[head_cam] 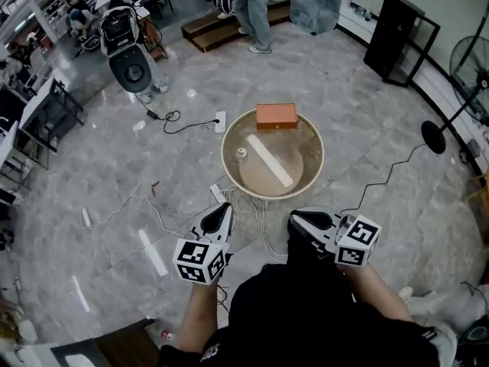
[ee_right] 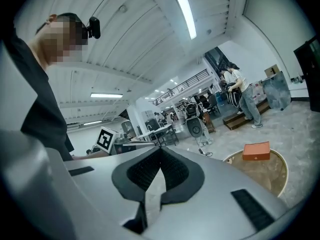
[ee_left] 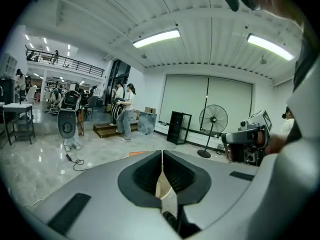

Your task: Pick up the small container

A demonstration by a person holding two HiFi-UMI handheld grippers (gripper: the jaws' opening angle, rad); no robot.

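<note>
Left gripper (head_cam: pixel 223 209) and right gripper (head_cam: pixel 299 219) are held side by side in front of the person, above the grey floor (head_cam: pixel 114 174). Each has its jaws pressed together with nothing between them. Ahead stands a round bench (head_cam: pixel 260 180). The small container (head_cam: pixel 241 153) stands upright on the bench's left part, beside a white strip (head_cam: pixel 269 160) and well apart from both grippers. An orange box (head_cam: pixel 276 115) sits at the bench's far edge.
</note>
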